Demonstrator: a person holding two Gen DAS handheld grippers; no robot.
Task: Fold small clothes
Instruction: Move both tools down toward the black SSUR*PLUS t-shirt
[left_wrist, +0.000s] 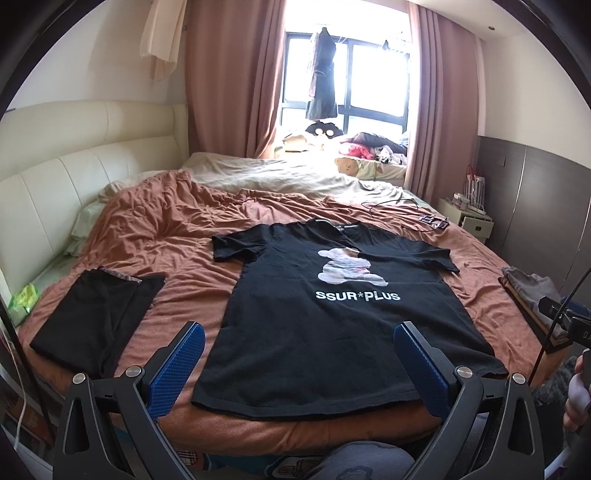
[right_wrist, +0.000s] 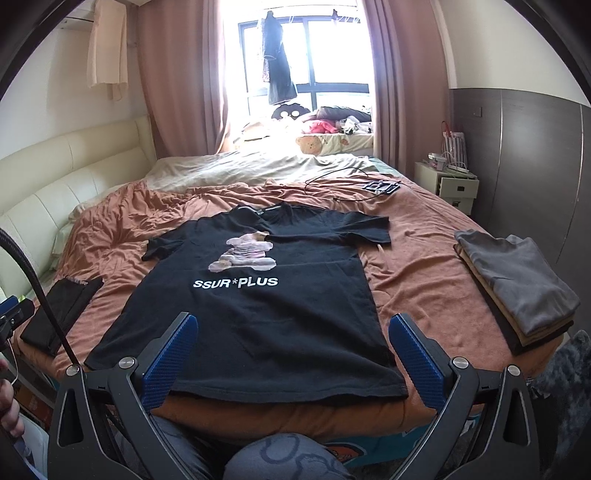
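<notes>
A black T-shirt (left_wrist: 332, 332) (right_wrist: 255, 314) with a bear print and white "SSUR*PLUS" lettering lies flat, front up, on the rust-coloured bedspread (left_wrist: 166, 236) (right_wrist: 417, 266), hem at the near bed edge. My left gripper (left_wrist: 299, 332) hovers open over the hem, its blue pads (left_wrist: 177, 362) wide apart and holding nothing. My right gripper (right_wrist: 295, 328) also stands open above the hem's right half, blue pads (right_wrist: 413, 354) spread and empty. Neither gripper touches the shirt.
A folded black garment (left_wrist: 99, 314) (right_wrist: 62, 314) lies left of the shirt. A stack of folded grey and brown clothes (right_wrist: 517, 284) (left_wrist: 535, 299) sits at the bed's right edge. A cable and small device (right_wrist: 380, 186) lie farther back. A person's knee (right_wrist: 284, 461) shows below.
</notes>
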